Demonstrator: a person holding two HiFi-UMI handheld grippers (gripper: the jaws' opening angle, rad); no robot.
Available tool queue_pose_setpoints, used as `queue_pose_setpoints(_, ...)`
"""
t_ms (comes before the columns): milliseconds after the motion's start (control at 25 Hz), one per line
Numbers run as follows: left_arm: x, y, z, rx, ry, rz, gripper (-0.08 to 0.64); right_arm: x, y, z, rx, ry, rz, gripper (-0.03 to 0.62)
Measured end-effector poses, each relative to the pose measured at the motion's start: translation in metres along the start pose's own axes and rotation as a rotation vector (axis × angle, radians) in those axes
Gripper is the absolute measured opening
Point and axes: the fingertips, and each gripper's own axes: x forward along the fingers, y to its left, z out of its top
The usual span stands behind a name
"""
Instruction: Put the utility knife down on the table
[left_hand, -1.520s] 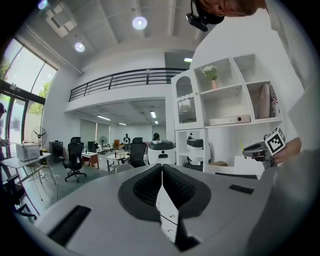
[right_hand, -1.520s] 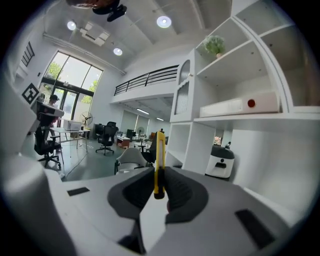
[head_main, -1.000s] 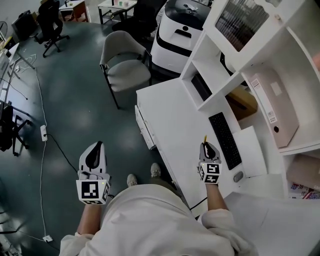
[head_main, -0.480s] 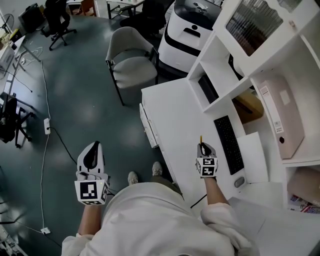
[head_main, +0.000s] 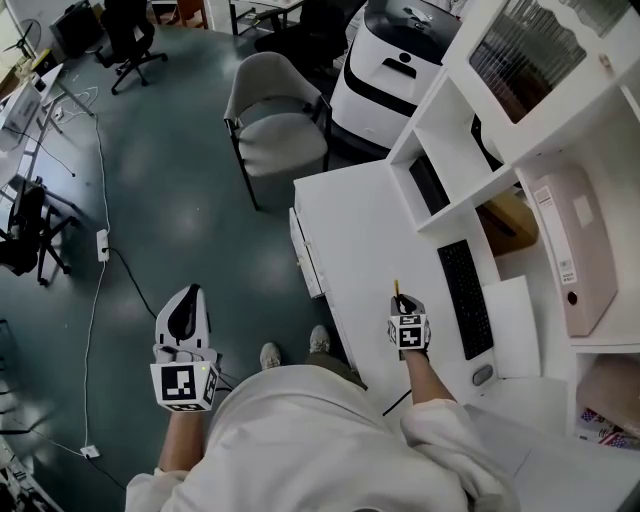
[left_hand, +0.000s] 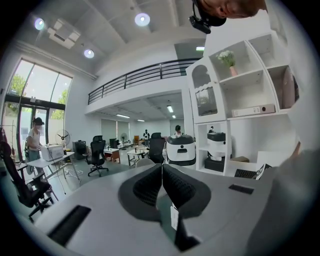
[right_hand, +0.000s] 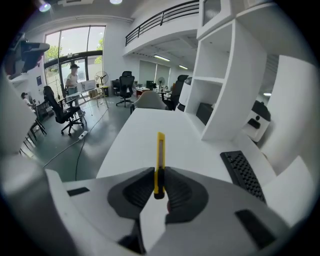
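A yellow utility knife (right_hand: 159, 159) sticks out forward from my right gripper (right_hand: 159, 172), whose black pads are shut on its rear end. In the head view the right gripper (head_main: 404, 308) hangs over the white table (head_main: 350, 230), left of the keyboard, and the knife (head_main: 397, 291) shows as a thin yellow tip. My left gripper (head_main: 186, 312) is held over the dark floor, left of the table and well away from it. Seen from the left gripper view, the left gripper (left_hand: 162, 172) has its pads together with nothing between them.
A black keyboard (head_main: 465, 297) and a mouse (head_main: 483, 375) lie right of the knife, with white shelving (head_main: 500, 150) behind. A grey chair (head_main: 275, 115) stands at the table's far end. A cable (head_main: 395, 402) runs off the near edge. Bare table top (right_hand: 150, 135) lies under the knife.
My right gripper has sunk toward the table with the knife still in its pads and tipped further downward. The left gripper has stayed where it was.
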Motion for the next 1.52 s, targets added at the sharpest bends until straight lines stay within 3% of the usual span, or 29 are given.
queue_pose_setpoints(920, 0.015, 0.007, -0.005, 0.02, 0.05, 0.043, 0.009, 0.061, 0.009, -0.067, 0.043, 0.27, 0.061, 0.066)
queue_pose_setpoints(1520, 0.021, 0.017, -0.013, 0.003, 0.063, 0.054, 0.009, 0.068, 0.014, -0.075, 0.002, 0.421, 0.145, 0.064)
